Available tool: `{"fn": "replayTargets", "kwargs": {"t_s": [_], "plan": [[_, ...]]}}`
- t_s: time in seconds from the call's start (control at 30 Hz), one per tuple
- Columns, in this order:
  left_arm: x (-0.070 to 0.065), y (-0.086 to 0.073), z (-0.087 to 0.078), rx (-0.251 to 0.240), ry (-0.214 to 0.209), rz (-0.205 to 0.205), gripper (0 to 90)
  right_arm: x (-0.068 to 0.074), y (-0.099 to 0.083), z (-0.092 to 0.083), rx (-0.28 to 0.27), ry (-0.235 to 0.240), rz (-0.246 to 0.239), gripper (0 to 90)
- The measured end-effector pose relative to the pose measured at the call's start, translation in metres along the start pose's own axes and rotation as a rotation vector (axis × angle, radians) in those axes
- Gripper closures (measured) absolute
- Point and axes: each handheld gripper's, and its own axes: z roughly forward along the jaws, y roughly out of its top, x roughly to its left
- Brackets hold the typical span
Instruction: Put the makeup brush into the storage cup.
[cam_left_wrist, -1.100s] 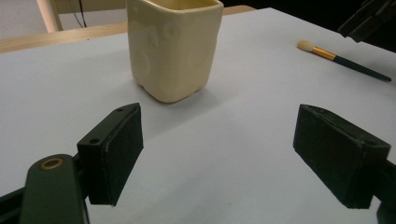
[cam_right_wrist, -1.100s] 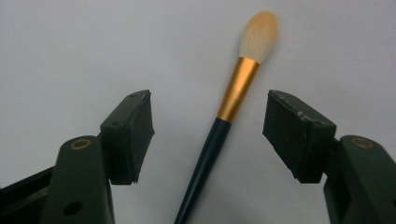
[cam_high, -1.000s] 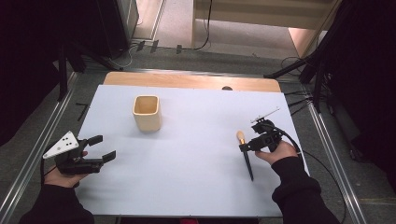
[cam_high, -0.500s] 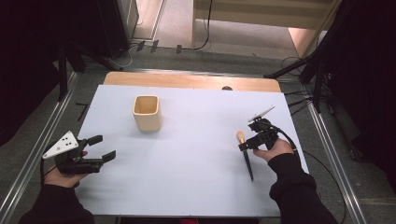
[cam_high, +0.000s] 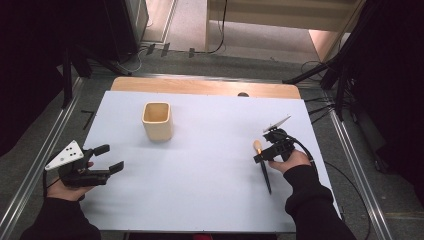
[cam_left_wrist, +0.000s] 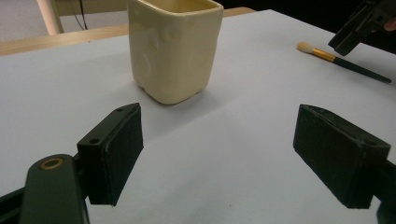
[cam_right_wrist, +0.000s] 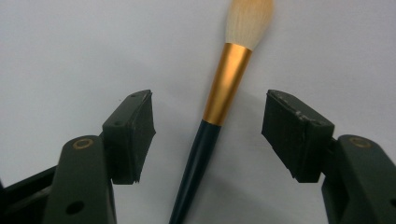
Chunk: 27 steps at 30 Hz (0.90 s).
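A makeup brush (cam_high: 265, 177) with pale bristles, a gold ferrule and a dark handle lies flat on the white sheet at the right. My right gripper (cam_high: 262, 148) hovers over its bristle end, open. In the right gripper view the brush (cam_right_wrist: 227, 79) runs up between the two pads (cam_right_wrist: 135, 135) without touching either; the jaws have just closed a little. A cream square cup (cam_high: 158, 120) stands upright at the back left. My left gripper (cam_high: 110, 157) rests open near the sheet's left edge, aimed at the cup (cam_left_wrist: 173, 51), with nothing between its pads (cam_left_wrist: 114, 154).
The white sheet (cam_high: 210, 150) covers a wooden table whose bare edge (cam_high: 200, 86) shows at the back. Metal rails (cam_high: 30, 175) run along both sides. Stands and cables (cam_high: 330, 75) crowd the floor beyond the right rear corner.
My right gripper shifted slightly over the brush's bristle end and its top plate tilted. The left hand, the cup and the brush kept still.
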Motion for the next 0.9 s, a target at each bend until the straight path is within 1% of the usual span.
{"fn": "replayTargets", "kwargs": {"t_s": [0.07, 0.23, 0.37, 0.43, 0.57, 0.6, 0.8, 0.83, 0.87, 0.9], "plan": [[0.0, 0.0, 0.0, 0.0, 0.0, 0.0, 16.7, 0.0, 0.0, 0.002, 0.008, 0.005, 0.007, 34.9], [0.0, 0.0, 0.0, 0.0, -0.001, 0.001, 16.7, -0.002, 0.0, 0.007, 0.007, 0.003, -0.001, 34.8], [0.0, 0.0, 0.0, 0.0, 0.0, 0.001, 16.7, -0.002, 0.0, 0.011, 0.015, -0.016, 0.002, 34.8], [0.0, 0.0, 0.0, 0.002, 0.001, 0.002, 16.8, -0.002, 0.0, 0.012, 0.014, -0.015, -0.004, 35.2], [0.0, 0.0, 0.0, 0.003, 0.001, 0.003, 16.8, 0.0, 0.0, 0.015, 0.018, -0.039, -0.02, 37.8], [0.0, 0.0, 0.0, 0.002, 0.001, 0.002, 16.7, 0.001, 0.0, 0.016, 0.021, -0.041, -0.009, 38.5], [0.0, 0.0, -0.001, 0.0, 0.002, -0.003, 16.7, 0.003, -0.001, 0.017, 0.018, -0.069, -0.019, 41.7], [0.0, 0.0, -0.001, 0.001, 0.002, -0.002, 16.7, 0.004, -0.001, 0.018, 0.018, -0.075, -0.014, 42.0], [0.0, 0.0, 0.0, 0.001, 0.002, -0.002, 16.7, 0.004, -0.001, 0.018, 0.014, -0.089, -0.03, 42.9], [0.0, 0.0, 0.0, 0.001, 0.001, -0.001, 16.7, 0.006, -0.002, 0.018, 0.017, -0.097, -0.033, 44.4]]}}
